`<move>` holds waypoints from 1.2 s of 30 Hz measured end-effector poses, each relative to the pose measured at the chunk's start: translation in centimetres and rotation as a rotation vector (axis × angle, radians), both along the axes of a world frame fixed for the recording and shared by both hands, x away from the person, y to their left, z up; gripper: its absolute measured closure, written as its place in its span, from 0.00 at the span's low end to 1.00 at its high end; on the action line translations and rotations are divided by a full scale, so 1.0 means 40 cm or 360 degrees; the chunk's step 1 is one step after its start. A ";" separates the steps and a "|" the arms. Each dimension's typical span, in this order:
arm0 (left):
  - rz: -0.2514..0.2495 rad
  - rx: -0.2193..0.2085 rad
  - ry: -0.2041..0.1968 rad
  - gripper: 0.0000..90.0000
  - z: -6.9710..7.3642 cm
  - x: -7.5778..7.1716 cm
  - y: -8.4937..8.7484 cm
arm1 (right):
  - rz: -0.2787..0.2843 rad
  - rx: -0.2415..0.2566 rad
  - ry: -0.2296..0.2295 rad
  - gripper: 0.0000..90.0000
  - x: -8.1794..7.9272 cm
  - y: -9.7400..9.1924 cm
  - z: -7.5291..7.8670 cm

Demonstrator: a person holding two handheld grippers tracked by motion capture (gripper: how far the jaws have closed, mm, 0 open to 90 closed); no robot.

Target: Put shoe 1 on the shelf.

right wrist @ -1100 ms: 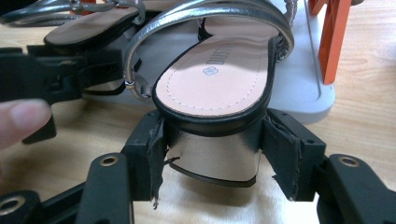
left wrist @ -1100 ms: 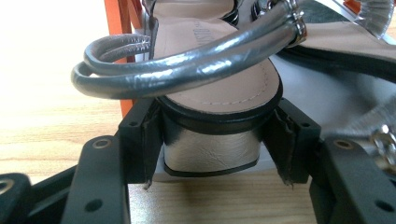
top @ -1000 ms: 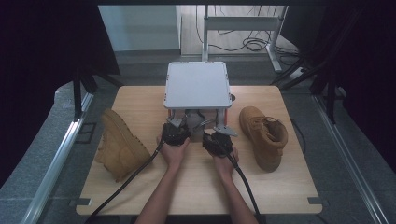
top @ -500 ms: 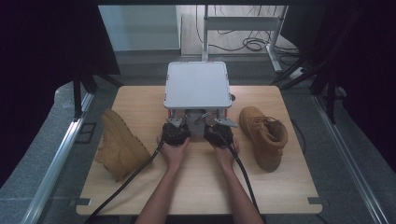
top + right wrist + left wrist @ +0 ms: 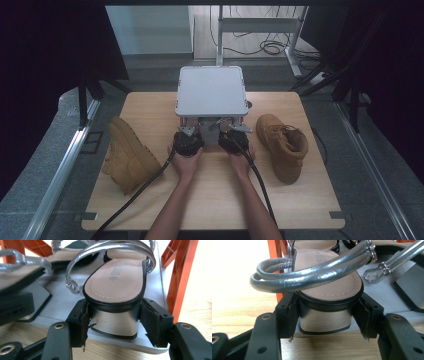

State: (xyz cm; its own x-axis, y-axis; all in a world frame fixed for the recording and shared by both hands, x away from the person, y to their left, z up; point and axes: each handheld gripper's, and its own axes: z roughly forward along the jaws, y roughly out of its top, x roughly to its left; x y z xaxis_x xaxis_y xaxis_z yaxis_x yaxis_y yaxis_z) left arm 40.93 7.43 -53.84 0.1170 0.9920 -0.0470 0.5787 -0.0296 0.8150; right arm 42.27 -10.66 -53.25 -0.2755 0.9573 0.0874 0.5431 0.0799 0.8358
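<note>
While both sandals sit on the low shelf (image 5: 153,287) under the rack (image 5: 211,91) at the middle of the table (image 5: 210,210), the risks run across the scene like this.

Far left, the left boot (image 5: 131,157) lies on its side, well apart from the hands. The left gripper's cable passes just beside it, so a hard pull back could drag the cable across the boot and tug the hand off line.

Next, the left gripper (image 5: 328,315) has its jaws around the heel of the left sandal (image 5: 329,287), with the pads against the black sole rim on both sides, gripping it. The hold is low on a smooth silver heel, so the sandal could pivot or slip if lifted quickly. Its strap (image 5: 312,275) loops out towards the orange leg (image 5: 277,262) and might catch there as the sandal comes out.

At the middle, the rack looks light. A snagged strap, or a heel raised into the top plate, would likely shift or tip it.

Further right, the right gripper (image 5: 113,320) straddles the heel of the right sandal (image 5: 117,286). Its pads sit tight beside the heel, but I cannot tell whether they are pressing on it yet. Pulling before they bite would leave the sandal behind or skew it. A loose buckle strap (image 5: 72,285) lies between the two sandals, so drawing one out may drag the other.

Far right, the right boot (image 5: 284,145) stands near the right hand, where a wide swing could knock it.
</note>
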 end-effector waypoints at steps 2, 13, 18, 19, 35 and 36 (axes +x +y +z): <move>-0.0001 -0.0003 0.0001 0.45 0.000 0.000 0.000 | -0.0005 0.0004 -0.0012 0.48 -0.001 -0.001 -0.002; -0.0015 -0.0009 -0.0001 0.45 -0.001 0.000 0.003 | 0.0028 0.0027 0.0015 0.47 0.000 -0.010 -0.004; -0.0084 -0.0030 0.0053 0.40 0.003 0.002 0.009 | 0.0034 0.0005 0.0056 0.35 -0.003 -0.012 -0.007; -0.0105 -0.0040 0.0080 0.36 0.003 0.001 0.011 | 0.0029 0.0009 0.0067 0.32 -0.006 -0.014 -0.006; -0.0044 0.0036 0.0020 0.51 0.041 -0.104 0.024 | 0.0065 0.0049 -0.0098 0.52 -0.110 -0.084 0.053; -0.0038 0.0037 0.0015 0.54 0.042 -0.105 0.024 | 0.0048 0.0047 -0.0108 0.56 -0.110 -0.088 0.055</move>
State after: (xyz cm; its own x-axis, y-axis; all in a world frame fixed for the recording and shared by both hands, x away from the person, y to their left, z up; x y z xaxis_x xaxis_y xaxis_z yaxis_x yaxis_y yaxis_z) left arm 36.73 8.38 -52.16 0.1400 0.9898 -0.0249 0.5853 -0.0625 0.8084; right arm 37.85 -14.19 -51.06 -0.3105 0.9457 0.0955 0.4830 0.0704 0.8728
